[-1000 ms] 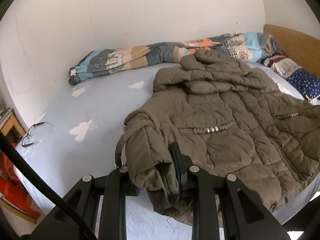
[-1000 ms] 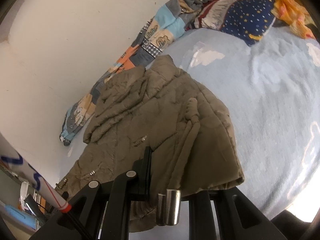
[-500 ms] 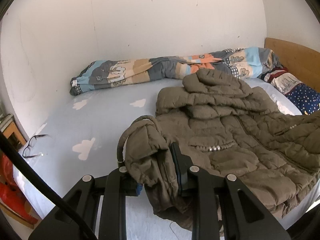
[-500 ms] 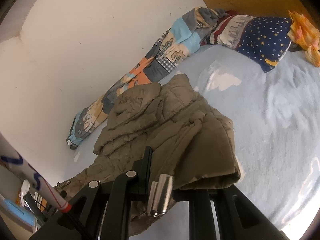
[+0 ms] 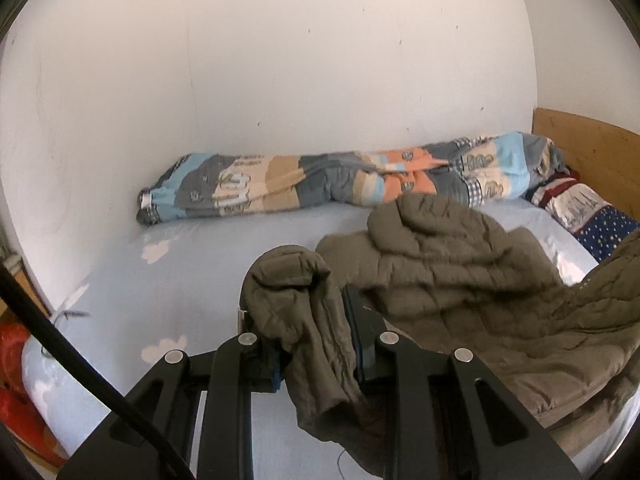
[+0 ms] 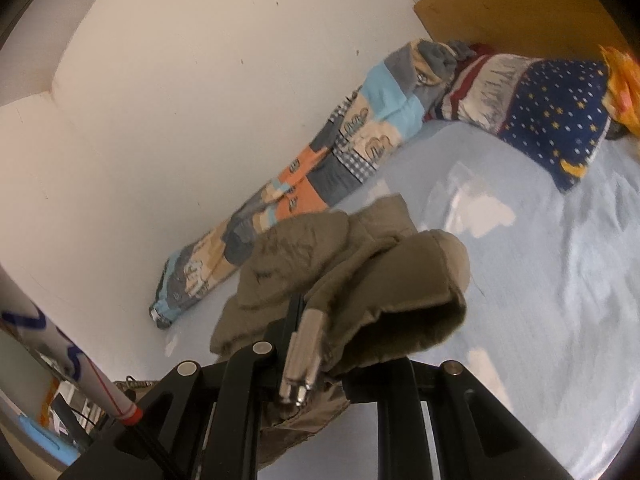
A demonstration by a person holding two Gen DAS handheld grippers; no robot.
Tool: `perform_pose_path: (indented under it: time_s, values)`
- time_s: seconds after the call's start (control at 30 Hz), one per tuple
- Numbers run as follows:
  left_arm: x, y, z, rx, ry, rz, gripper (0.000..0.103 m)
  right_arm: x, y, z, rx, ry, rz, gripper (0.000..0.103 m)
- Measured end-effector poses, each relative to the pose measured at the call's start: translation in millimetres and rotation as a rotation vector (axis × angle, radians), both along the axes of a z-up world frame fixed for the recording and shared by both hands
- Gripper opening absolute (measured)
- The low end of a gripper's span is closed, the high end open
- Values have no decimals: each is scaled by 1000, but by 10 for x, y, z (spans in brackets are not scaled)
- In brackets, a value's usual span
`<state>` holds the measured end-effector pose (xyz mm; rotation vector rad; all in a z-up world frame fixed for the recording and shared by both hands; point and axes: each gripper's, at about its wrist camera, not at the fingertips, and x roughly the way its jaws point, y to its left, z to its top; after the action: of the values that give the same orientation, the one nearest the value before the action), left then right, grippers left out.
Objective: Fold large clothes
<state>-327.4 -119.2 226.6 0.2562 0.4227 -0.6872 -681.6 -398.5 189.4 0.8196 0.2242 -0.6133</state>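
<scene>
Left claw (image 5: 310, 344) clamped on jacket (image 5: 460, 280) hem; right claw (image 6: 320, 344) clamped on opposite corner.

Jacket (image 5: 460, 280) matt quilted cloth; toggle (image 6: 300, 354) shiny metal; headboard (image 5: 592, 152) smooth wood; sheet (image 6: 540, 280) soft cloth.

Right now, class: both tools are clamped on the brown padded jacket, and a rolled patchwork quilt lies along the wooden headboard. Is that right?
Not quite. The quilt lies along the white wall, as the left wrist view shows. Both tools, left and right, do clamp the jacket.
</scene>
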Motion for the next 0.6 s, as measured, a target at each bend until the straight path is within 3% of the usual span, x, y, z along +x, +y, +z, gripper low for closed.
perform_pose_path:
  time_s: [0.3,0.6]
  values:
    - [608,-628,357,-94,-10,23,26,467,-550,309,1,-85,-40,16]
    - [1276,-1360,241,-82,-19,57,37,1055,-1194,216,8,-63,-73,16]
